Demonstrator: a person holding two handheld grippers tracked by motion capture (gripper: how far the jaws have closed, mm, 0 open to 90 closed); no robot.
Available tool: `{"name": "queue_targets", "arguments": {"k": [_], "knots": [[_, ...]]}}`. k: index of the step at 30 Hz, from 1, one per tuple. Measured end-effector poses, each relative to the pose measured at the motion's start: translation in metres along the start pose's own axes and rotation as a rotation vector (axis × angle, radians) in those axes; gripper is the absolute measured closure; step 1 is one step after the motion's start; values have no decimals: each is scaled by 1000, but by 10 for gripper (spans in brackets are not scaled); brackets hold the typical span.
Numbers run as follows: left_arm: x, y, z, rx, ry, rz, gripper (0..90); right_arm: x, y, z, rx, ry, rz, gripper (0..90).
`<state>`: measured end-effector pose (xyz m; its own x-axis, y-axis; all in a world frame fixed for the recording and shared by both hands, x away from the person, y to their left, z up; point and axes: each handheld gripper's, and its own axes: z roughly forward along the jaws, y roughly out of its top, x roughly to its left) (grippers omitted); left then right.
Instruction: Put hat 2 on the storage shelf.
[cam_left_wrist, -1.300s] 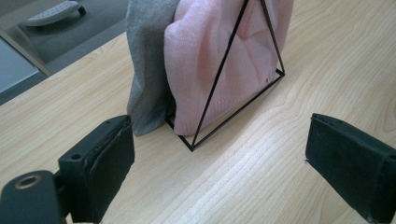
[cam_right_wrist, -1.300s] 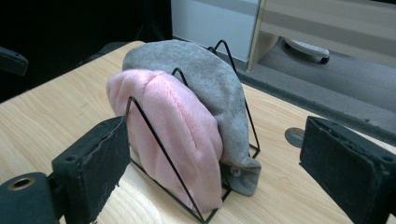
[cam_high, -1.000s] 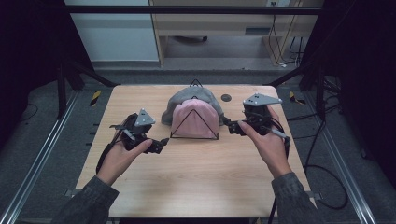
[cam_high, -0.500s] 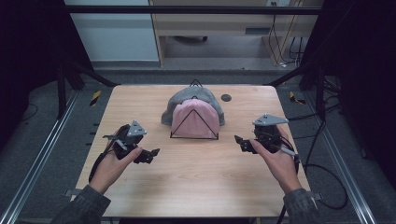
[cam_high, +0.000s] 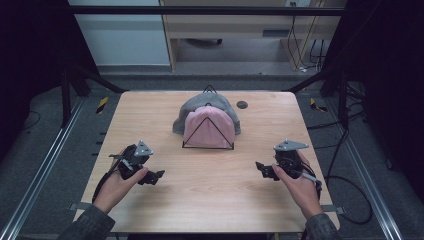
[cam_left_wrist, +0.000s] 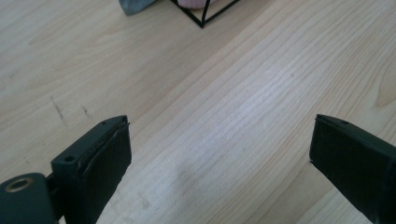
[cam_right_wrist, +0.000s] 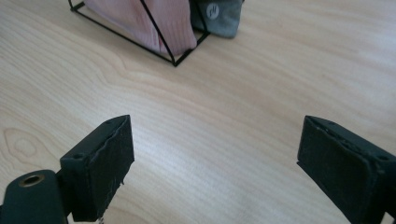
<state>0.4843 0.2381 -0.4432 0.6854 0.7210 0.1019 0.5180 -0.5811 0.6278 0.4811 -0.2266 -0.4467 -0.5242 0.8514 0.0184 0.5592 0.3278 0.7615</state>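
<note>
A pink knitted hat (cam_high: 210, 127) hangs on a black wire stand (cam_high: 207, 146) at the middle back of the wooden table (cam_high: 210, 200), with a grey hat (cam_high: 200, 105) behind it. My left gripper (cam_high: 151, 176) rests low at the front left, open, nothing between its jaws. My right gripper (cam_high: 261, 168) sits at the front right, open and empty too. In the left gripper view, the left gripper (cam_left_wrist: 219, 135) faces bare wood, with the stand's corner (cam_left_wrist: 201, 21) far off. The right gripper (cam_right_wrist: 212, 140) looks toward the pink hat (cam_right_wrist: 154, 18) and the grey hat (cam_right_wrist: 217, 16).
A small dark round spot (cam_high: 242, 104) lies on the table to the right of the hats. Black frame bars (cam_high: 75, 80) and floor rails flank the table. A cable (cam_high: 350, 200) trails off the right side.
Both hands have drawn back from beside the hats toward the table's front edge and lower. The hats and stand have stayed in place.
</note>
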Motion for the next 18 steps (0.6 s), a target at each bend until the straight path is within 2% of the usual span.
{"name": "queue_targets", "arguments": {"k": [9,12,18], "knots": [[6,-26,9,45,-8,-23,52,2,-25,13,86,36,9,109],[9,-30,9,47,-7,-33,52,3,-28,19,116,48,12,109],[14,-41,16,68,-15,-53,52,2,-32,28,136,48,28,108]]}}
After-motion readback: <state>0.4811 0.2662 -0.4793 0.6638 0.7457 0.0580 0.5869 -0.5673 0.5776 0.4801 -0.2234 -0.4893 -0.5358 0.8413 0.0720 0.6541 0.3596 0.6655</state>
